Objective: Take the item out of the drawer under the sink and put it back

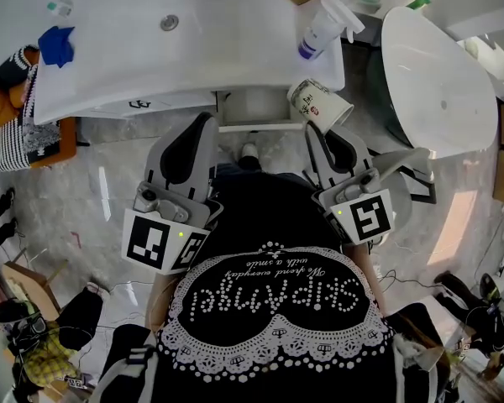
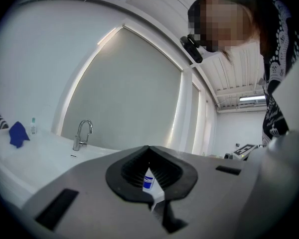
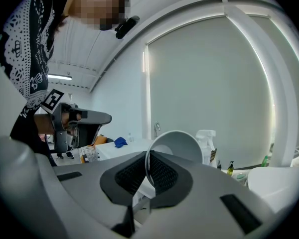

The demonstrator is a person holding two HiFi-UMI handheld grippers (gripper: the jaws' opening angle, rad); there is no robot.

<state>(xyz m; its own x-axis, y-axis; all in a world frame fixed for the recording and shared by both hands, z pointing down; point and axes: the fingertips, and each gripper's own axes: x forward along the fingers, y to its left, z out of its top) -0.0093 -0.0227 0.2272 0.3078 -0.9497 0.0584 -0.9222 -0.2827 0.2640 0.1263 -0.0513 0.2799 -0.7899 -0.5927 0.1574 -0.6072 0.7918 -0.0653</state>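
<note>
A bathroom, fitted in white.
A white sink [image 1: 218, 32] with a chrome faucet [image 2: 82, 133], a white bathtub [image 1: 441, 82] beside it, glossy marble-look floor [image 1: 92, 200].

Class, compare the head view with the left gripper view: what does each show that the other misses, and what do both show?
Head view only: the paper cup pinched in the right gripper, and the white bathtub. Left gripper view only: the ceiling light and the tall grey blind. Both: the blue cloth lying on the white counter.
</note>
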